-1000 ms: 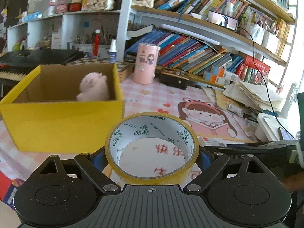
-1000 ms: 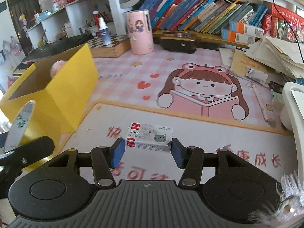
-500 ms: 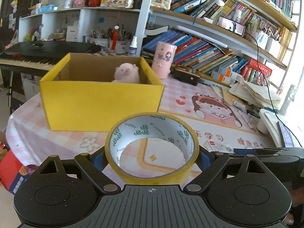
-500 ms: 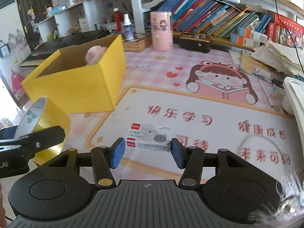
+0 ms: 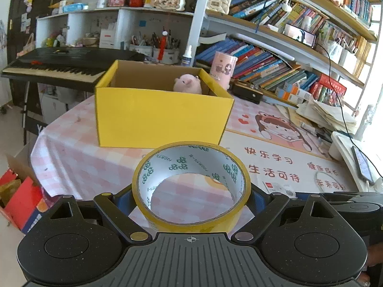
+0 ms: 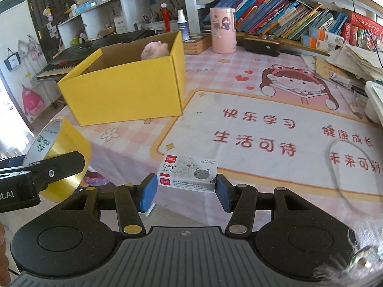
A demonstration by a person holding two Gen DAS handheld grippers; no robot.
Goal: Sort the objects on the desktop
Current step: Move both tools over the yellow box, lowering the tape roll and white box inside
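L gripper (image 5: 191,197): jaws spread wide, pinching tape roll (image 5: 191,186) across its outer wall; yellow roll, white core w/ green print, held up off the desk, open side toward cam. Also seen from R cam at lower left (image 6: 57,157).
R gripper (image 6: 186,187): blue pads pressed on both ends of staple box (image 6: 189,173), small white box w/ grey cat pic + red label, lifted clear of the mat.
Yellow carton (image 5: 160,117): open top, on desk ahead of both grippers, well apart from them.
Pink plush (image 5: 188,83): inside carton, far right corner.
Desk mat (image 6: 275,129): cartoon girl, red characters.
Pink canister (image 6: 222,30): upright, behind carton, near book row (image 5: 263,69).
Keyboard (image 5: 59,64): beyond desk's left edge.
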